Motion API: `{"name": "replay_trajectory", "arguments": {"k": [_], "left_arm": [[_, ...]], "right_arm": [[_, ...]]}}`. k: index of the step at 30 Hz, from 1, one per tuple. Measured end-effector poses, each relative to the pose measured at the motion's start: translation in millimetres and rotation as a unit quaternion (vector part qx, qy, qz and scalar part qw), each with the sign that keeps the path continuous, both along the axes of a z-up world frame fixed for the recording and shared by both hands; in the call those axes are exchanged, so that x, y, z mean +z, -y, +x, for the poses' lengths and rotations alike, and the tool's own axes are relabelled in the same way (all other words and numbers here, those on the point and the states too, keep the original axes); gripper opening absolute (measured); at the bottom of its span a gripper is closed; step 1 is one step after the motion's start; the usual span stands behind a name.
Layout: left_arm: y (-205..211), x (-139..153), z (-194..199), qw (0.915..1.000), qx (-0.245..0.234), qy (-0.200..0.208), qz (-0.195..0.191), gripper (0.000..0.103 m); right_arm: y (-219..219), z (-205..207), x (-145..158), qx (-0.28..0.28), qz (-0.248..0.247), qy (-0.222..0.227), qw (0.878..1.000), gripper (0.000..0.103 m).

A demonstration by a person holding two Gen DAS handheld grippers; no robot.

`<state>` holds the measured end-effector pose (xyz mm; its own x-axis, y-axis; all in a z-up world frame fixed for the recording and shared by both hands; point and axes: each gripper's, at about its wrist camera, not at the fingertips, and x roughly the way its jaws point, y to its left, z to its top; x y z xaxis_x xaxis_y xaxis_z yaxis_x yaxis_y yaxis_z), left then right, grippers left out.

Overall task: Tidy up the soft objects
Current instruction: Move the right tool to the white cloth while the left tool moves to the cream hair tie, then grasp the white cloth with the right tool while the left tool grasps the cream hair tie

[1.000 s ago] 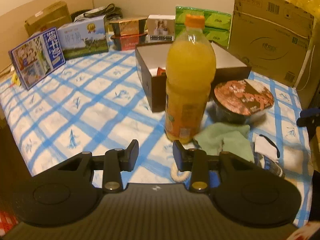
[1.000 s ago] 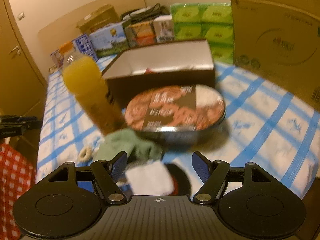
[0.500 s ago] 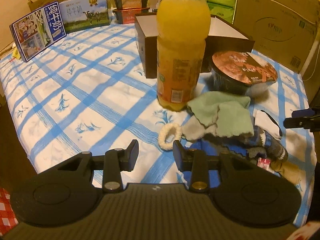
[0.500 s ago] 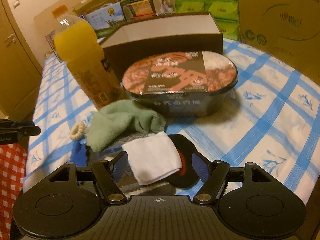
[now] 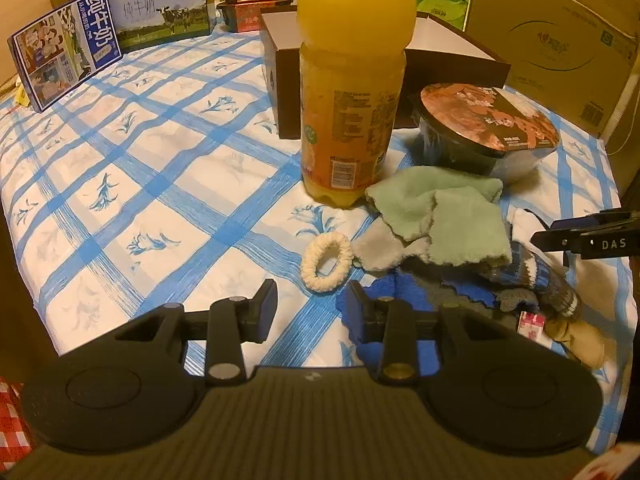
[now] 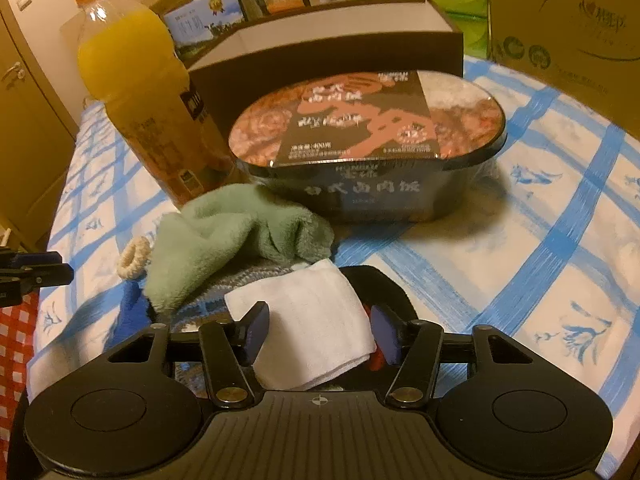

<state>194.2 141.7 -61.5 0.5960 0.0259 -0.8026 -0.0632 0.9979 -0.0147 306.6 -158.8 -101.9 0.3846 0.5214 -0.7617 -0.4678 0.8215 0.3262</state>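
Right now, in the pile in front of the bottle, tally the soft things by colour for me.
Green: 1, the green cloth
White or cream: 2, the folded white cloth and the cream hair tie
Blue: 1, the blue cloth
Striped: 1, the striped knit piece
Total: 5; anything beneath is hidden.

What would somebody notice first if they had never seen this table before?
Probably the tall orange drink bottle, standing upright in the middle of the blue-checked tablecloth. Right beside it sits a dark instant-meal bowl in front of an open brown box. Nearer the cameras lies a heap of soft things: a green cloth, a folded white cloth between the right gripper's jaws, and a cream hair tie.
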Motion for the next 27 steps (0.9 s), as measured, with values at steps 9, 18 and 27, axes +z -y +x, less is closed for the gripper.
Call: {"name": "replay_trajectory", "arguments": {"k": [9, 18, 27], "left_arm": [[0.5, -7.3, 1.9, 1.0000, -0.003, -0.001, -0.008, 0.034], [2.8, -14.6, 6.1, 0.9999, -0.008, -0.001, -0.008, 0.034], [6.0, -35.2, 30.4, 0.9993, -0.031, -0.013, 0.015, 0.038]], "right_arm": [[1.4, -1.2, -4.0, 0.013, -0.001, 0.000, 1.000, 0.010], [12.2, -7.2, 14.2, 0.003, 0.016, 0.028, 0.999, 0.002], [25.2, 4.3, 32.7, -0.029, 0.024, 0.045, 0.998, 0.002]]}}
